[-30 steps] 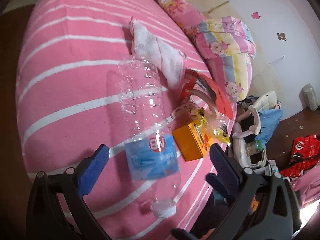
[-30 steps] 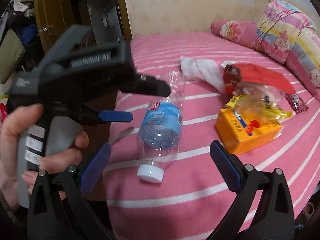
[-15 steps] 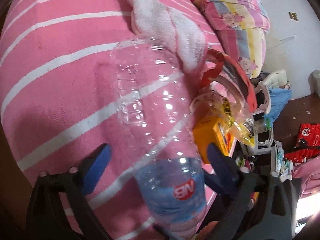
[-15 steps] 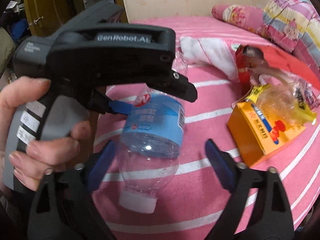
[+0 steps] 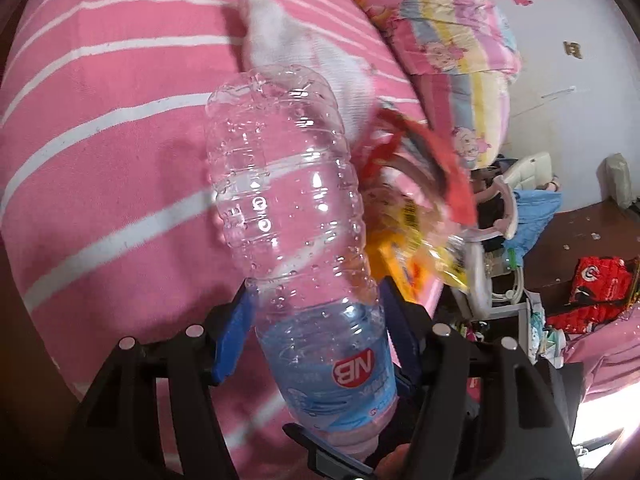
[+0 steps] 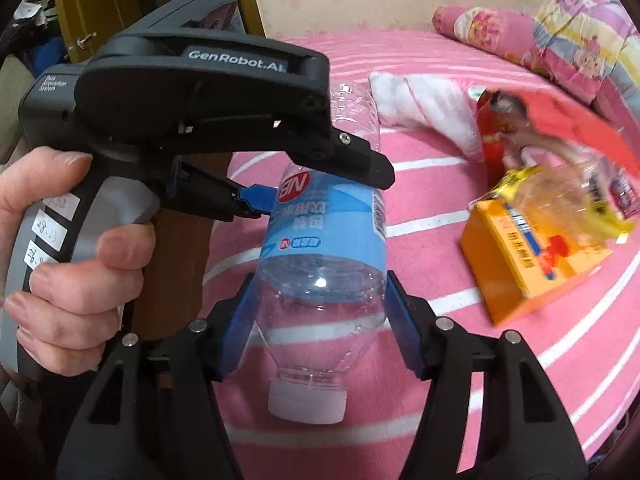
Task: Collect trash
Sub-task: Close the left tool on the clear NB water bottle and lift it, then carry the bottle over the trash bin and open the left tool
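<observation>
An empty clear plastic bottle (image 5: 292,216) with a blue label and white cap lies over the pink striped bed (image 5: 100,128). My left gripper (image 5: 316,320) is shut on its labelled part. My right gripper (image 6: 320,312) is shut on the bottle (image 6: 324,240) near its shoulder, just above the cap. The left gripper's body (image 6: 192,92) and the hand holding it fill the left of the right wrist view. An orange box (image 6: 532,256) with a yellow plastic wrapper (image 6: 568,196) and a red packet (image 6: 560,128) lie to the right.
A white cloth (image 6: 424,108) lies behind the bottle. Colourful pillows (image 5: 460,52) sit at the bed's far end. Beyond the bed edge there is floor clutter, with a red bag (image 5: 600,288) and a blue cloth (image 5: 532,216). A wooden door (image 6: 80,12) stands at the left.
Both grippers closed in on the bottle and shut on it: the left on the label, the right near the neck. The bottle now fills both views.
</observation>
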Available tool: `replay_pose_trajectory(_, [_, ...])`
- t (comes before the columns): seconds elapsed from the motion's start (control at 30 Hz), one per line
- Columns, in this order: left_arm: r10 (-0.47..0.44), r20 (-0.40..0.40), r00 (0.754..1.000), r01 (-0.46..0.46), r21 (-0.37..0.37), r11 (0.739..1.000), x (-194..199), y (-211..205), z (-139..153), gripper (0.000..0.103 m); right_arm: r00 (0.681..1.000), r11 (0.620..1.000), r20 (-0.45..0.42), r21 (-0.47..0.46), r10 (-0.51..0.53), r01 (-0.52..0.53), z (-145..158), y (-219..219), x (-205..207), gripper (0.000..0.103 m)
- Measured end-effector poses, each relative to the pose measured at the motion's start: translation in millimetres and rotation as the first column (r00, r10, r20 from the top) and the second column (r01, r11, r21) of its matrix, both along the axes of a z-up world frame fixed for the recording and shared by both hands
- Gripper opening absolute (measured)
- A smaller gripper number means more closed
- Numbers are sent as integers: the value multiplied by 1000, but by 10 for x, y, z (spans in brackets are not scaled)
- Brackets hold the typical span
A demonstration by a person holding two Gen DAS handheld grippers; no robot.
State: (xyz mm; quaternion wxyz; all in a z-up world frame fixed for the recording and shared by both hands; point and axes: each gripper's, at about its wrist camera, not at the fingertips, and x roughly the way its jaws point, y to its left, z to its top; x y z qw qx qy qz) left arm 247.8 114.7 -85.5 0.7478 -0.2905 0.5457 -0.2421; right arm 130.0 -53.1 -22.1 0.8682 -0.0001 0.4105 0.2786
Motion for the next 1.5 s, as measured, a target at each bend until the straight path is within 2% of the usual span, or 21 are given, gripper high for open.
replay_pose_trajectory(0.2, [7, 96, 995, -2, -60, 998, -460, -178, 444, 61, 996, 999, 90, -50, 15, -11, 430, -200, -360, 62])
replay_pose_trajectory(0.33, [-2, 146, 989, 15, -83, 996, -789, -524, 794, 61, 991, 999, 131, -52, 0, 7, 664, -521, -651, 62])
replay_pose_trajectory(0.43, [-34, 165, 986, 50, -96, 994, -988, -814, 947, 61, 987, 998, 157, -51, -28, 36, 812, -850, -883, 62])
replay_pose_trajectory(0.63, [-172, 183, 968, 187, -68, 980, -1351, -1761, 1147, 61, 974, 988, 178, -38, -138, 147, 940, -1721, -1398, 63])
replay_pose_trajectory(0.8, [-324, 159, 933, 332, -23, 943, -1597, -2689, 1081, 61, 956, 967, 166, -42, -241, 251, 822, -2399, -1891, 63])
replay_pose_trajectory(0.97, [-469, 97, 878, 469, 26, 883, -1780, -3692, 758, 61, 926, 930, 111, -31, -361, 366, 501, -3090, -2232, 63])
replay_pose_trajectory(1.1, [-565, 16, 825, 563, 63, 824, -1927, -4389, 332, 61, 889, 889, 9, -9, -457, 457, 89, -3565, -2379, 63])
replay_pose_trajectory(1.2, [-620, -62, 782, 623, 71, 779, -2020, -4860, -70, 61, 850, 852, -75, 6, -521, 523, -252, -3888, -2567, 63])
replay_pose_trajectory(1.3, [-664, -145, 734, 677, 66, 733, -2094, -5301, -502, 62, 805, 813, -149, 8, -575, 582, -564, -4150, -2756, 63])
replay_pose_trajectory(1.33, [-676, -162, 719, 691, 71, 719, -2108, -5375, -587, 62, 792, 803, -171, 12, -586, 596, -638, -4231, -2798, 63])
replay_pose_trajectory(1.4, [-713, -198, 673, 737, 89, 670, -2140, -5632, -779, 62, 764, 780, -207, 10, -611, 626, -816, -4401, -2885, 63])
replay_pose_trajectory(1.5, [-745, -233, 625, 777, 93, 623, -2144, -5884, -972, 62, 726, 750, -256, 7, -638, 661, -1003, -4549, -2930, 63])
